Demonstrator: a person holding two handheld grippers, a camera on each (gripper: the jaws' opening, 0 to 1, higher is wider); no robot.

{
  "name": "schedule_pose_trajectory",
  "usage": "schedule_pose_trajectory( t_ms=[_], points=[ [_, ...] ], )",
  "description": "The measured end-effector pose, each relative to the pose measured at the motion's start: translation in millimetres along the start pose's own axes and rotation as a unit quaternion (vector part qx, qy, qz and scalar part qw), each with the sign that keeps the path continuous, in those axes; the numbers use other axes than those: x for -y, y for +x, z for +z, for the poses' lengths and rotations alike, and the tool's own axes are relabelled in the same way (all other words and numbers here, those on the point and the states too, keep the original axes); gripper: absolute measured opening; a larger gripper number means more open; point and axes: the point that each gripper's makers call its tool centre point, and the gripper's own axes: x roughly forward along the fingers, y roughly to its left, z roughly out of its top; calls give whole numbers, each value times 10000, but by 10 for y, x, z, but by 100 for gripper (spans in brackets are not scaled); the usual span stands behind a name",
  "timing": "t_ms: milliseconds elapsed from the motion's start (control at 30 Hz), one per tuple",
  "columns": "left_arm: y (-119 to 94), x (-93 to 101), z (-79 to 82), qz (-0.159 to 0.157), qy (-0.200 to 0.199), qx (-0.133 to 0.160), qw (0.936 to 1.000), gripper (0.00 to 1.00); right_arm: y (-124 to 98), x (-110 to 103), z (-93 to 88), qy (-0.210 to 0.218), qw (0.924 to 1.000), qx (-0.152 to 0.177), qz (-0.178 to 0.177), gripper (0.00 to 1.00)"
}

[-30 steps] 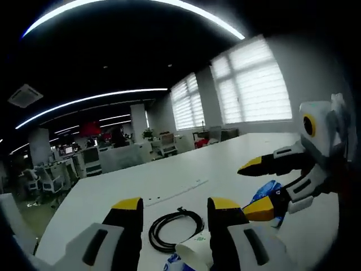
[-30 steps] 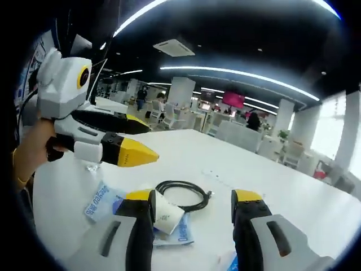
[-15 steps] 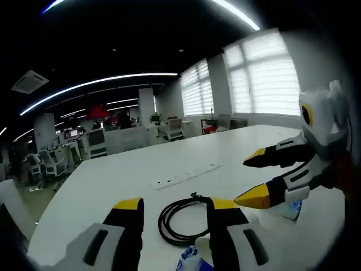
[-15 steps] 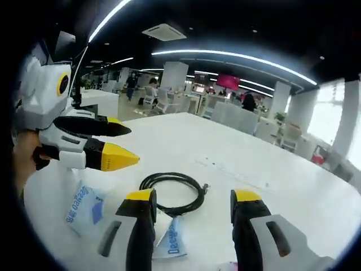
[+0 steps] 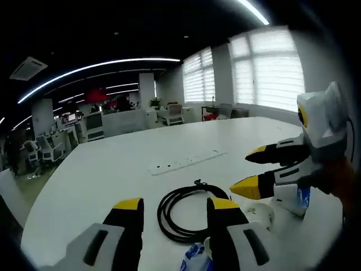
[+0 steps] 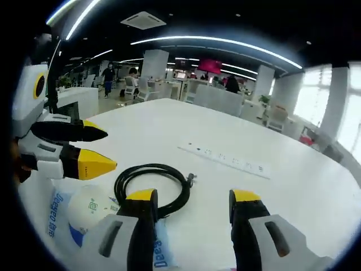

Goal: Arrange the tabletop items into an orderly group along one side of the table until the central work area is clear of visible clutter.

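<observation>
Both your claws, left claw (image 5: 172, 206) and right claw (image 6: 193, 196), stand wide and empty. Since a moment ago your views have tipped down: the paper cup (image 6: 90, 205) lies on blue packets (image 6: 56, 208), black cable (image 6: 151, 183) just beyond, power strip (image 6: 225, 158) farther across the counter (image 6: 293, 186). Nothing's grouped yet.

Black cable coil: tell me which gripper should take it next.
Left, probably. The black cable coil lies just ahead of the left gripper, between its open jaws. In the right gripper view the coil sits off toward the left jaw of the right gripper, which is also open.
</observation>
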Motion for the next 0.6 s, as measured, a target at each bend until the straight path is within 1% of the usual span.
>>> schedule_pose_trajectory(
  t_ms=[133, 167, 233, 267, 300, 333, 400, 467, 533, 600],
  points=[
    [71, 9, -39, -71, -109, -101, 9999, 44, 90, -86, -44, 132, 9997, -171, 145, 48],
    [77, 11, -42, -74, -118, -110, 9998, 44, 120, -106, -75, 275, 9992, -262, 156, 48],
    [82, -2, -43, -24, -144, -111, 9998, 44, 153, -154, -134, 347, 9982, -429, 214, 47],
    [84, -6, -38, 0, -130, -85, 9999, 44, 166, -165, -165, 439, 9976, -502, 186, 46],
    [93, -7, -42, 7, -100, -88, 9999, 44, 193, -155, -187, 441, 9970, -607, 163, 44],
    [103, -10, -49, 4, -116, -106, 9999, 44, 216, -140, -169, 436, 9972, -589, 175, 43],
    [137, -9, -83, -49, -219, -179, 9996, 44, 248, -153, -183, 536, 9959, -711, 188, 42],
    [159, -14, -126, -48, -244, -284, 9993, 44, 261, -126, -175, 632, 9954, -713, 122, 41],
    [174, -8, -166, -51, -237, -344, 9991, 44, 279, -96, -220, 668, 9942, -844, 65, 39],
    [201, -11, -207, -62, -306, -392, 9987, 44, 267, -102, -242, 771, 9936, -823, 100, 37]
  ],
)
